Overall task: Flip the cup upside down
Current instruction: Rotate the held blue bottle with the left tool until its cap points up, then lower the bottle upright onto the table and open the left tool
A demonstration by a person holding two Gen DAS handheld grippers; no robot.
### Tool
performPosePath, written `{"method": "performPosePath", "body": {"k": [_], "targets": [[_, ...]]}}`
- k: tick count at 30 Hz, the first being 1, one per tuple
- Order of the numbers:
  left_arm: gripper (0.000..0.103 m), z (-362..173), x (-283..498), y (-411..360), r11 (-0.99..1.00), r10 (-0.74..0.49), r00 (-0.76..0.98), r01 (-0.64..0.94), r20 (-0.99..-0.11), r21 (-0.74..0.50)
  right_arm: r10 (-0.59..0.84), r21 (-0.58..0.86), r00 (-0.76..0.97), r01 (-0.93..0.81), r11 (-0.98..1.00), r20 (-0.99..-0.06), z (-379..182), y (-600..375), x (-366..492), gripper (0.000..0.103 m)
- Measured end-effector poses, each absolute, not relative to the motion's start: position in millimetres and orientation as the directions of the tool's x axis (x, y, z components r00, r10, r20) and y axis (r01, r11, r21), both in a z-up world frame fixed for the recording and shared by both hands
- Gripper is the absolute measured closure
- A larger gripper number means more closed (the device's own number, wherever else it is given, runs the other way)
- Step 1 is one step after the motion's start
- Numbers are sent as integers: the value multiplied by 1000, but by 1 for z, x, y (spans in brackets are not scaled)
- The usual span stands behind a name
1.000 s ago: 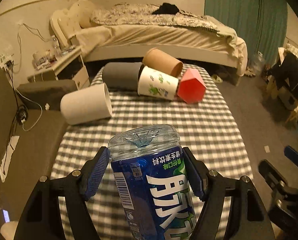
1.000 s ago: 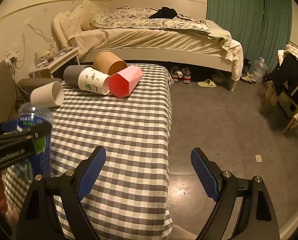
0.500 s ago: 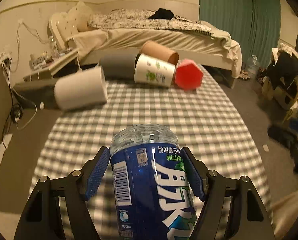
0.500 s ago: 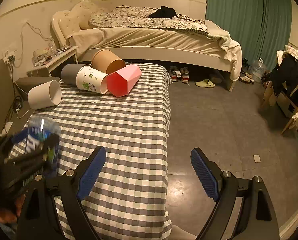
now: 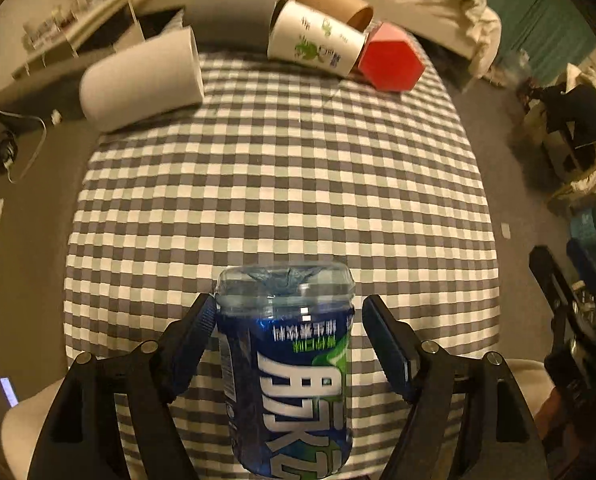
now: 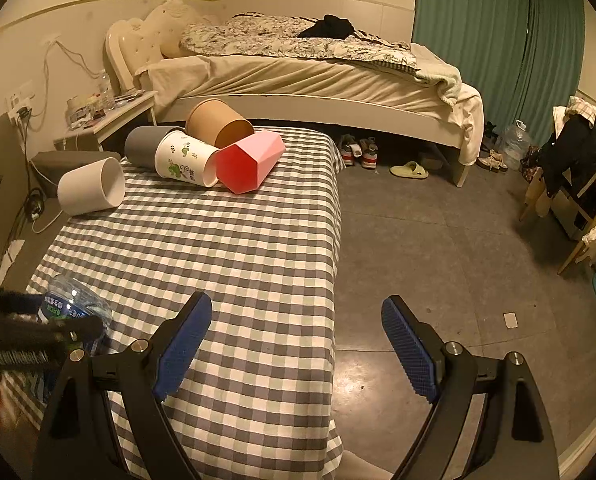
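Observation:
A clear plastic cup with a blue printed label (image 5: pixel 288 356) stands between the fingers of my left gripper (image 5: pixel 286 320), its closed base pointing away from me over the checked tablecloth (image 5: pixel 282 184). The left pad touches it; a small gap shows at the right pad. The cup also shows at the far left of the right wrist view (image 6: pixel 72 312), low over the near table edge. My right gripper (image 6: pixel 296 336) is open and empty over the table's right edge.
Several cups lie on their sides at the far end: white (image 6: pixel 92 190), grey (image 6: pixel 142 146), white with green print (image 6: pixel 184 160), brown (image 6: pixel 218 122) and red (image 6: pixel 248 166). A bed (image 6: pixel 298 68) stands behind. Bare floor (image 6: pixel 437 248) lies right of the table.
My left gripper has tipped downward and dropped toward the near end of the table with the cup. Its right pad now stands slightly off the cup. The right gripper has not moved.

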State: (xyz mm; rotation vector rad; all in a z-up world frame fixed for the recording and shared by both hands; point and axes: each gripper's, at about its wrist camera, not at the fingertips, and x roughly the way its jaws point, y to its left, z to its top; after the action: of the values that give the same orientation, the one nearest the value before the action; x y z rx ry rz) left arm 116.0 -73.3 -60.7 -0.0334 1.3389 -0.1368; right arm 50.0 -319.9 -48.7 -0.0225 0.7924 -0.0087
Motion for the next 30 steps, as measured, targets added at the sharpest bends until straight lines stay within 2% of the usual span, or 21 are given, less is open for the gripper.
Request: {"method": "performPosePath", "body": {"k": [1,6,10,17,21,23,26,30], "targets": [[30,-65,119,-72,991,-119,205,82,-972,-104,-14,-18,702,1,1000,-712,-49,-321,50,16],[30,-65,132,-73,988,-137,172,92,-976,-122,-1,7,702,9,1000,-712,-48,-326,50,16],[30,-45,137,-79,991,-111,310,110,-944,-81,5,19,704,13,1000,-710,-47,-329,49,16],[30,-22,137,-95,990,-112,627,137,-771,-32,-4,27,703,32,999,-712,-46,-335,49,16],[30,-34,153,-104,988,-116,686,152,-718,-15,-12,17,701,33,999,-714,-47,-333,50,16],[30,-41,154,-107,986,-123,741,164,-661,0,-17,8,700,32,999,-714,-48,-332,50,16],[30,-48,139,-107,980,-138,811,193,-568,38,-25,0,698,36,999,-715,-49,-332,50,16],[30,-43,113,-104,978,-144,842,202,-520,57,-33,-1,693,47,999,-720,-51,-335,53,16]]}}
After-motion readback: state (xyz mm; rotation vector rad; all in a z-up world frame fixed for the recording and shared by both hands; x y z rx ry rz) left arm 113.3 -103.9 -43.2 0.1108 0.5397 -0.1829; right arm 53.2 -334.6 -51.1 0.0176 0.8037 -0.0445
